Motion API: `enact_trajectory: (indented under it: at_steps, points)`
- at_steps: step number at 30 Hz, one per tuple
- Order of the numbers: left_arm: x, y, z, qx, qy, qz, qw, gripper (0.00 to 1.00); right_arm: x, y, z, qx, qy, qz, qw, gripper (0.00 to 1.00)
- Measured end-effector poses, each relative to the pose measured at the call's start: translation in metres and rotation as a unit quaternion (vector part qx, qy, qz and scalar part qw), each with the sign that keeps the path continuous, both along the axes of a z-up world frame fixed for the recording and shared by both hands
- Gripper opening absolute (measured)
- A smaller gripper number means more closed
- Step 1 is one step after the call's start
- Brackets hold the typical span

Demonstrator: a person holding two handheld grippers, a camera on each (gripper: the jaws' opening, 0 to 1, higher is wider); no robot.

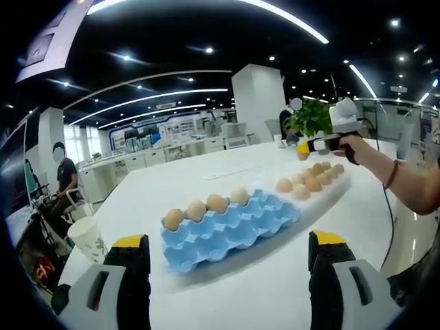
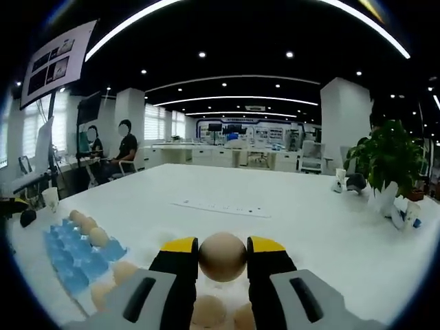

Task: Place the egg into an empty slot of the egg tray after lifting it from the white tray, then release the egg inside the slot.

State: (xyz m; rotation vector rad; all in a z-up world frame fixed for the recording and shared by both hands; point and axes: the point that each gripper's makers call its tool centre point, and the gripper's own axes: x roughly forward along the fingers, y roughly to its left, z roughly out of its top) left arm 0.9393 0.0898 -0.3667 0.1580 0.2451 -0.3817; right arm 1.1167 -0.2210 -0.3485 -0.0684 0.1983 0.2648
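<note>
In the right gripper view my right gripper (image 2: 223, 257) is shut on a brown egg (image 2: 223, 256), held above more eggs (image 2: 209, 311) lying below it. The blue egg tray (image 2: 72, 261) lies low on the left with eggs along its far edge. In the left gripper view the blue egg tray (image 1: 234, 227) sits ahead with a row of several eggs (image 1: 206, 204) on its far side. Beyond it the white tray (image 1: 337, 185) holds several eggs (image 1: 309, 180). The right gripper (image 1: 304, 151) hangs over that tray with an egg in its jaws. My left gripper (image 1: 228, 254) stands open with nothing between its fingers.
A paper cup (image 1: 88, 238) stands at the table's left edge. A potted plant (image 1: 313, 118) and small items (image 2: 342, 180) sit at the far end. A flat white keyboard-like strip (image 2: 221, 207) lies mid-table. People sit at desks (image 2: 124, 155) beyond the table.
</note>
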Motion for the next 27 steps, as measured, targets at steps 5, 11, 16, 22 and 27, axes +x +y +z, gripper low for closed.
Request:
enact_trajectory:
  at_steps: [5, 11, 16, 22, 27]
  points:
    - [0.0, -0.001, 0.001, -0.001, -0.002, -0.001, 1.0, 0.98, -0.003, 0.012, 0.001, 0.004, -0.001, 0.012, 0.9999, 0.29]
    - [0.0, -0.002, 0.004, -0.001, -0.005, -0.004, 1.0, 0.98, -0.007, 0.031, -0.001, -0.002, -0.001, 0.032, 0.9995, 0.29]
    - [0.001, -0.003, 0.005, 0.0, -0.006, -0.004, 1.0, 0.97, -0.009, 0.046, 0.0, 0.004, -0.001, 0.046, 0.9989, 0.29]
    - [0.001, -0.003, 0.006, 0.0, -0.007, -0.005, 1.0, 0.97, -0.009, 0.068, 0.0, 0.003, -0.002, 0.071, 0.9975, 0.29]
    - [0.002, -0.003, 0.004, 0.003, -0.004, -0.005, 1.0, 0.97, -0.012, 0.082, -0.001, 0.005, 0.0, 0.087, 0.9962, 0.29]
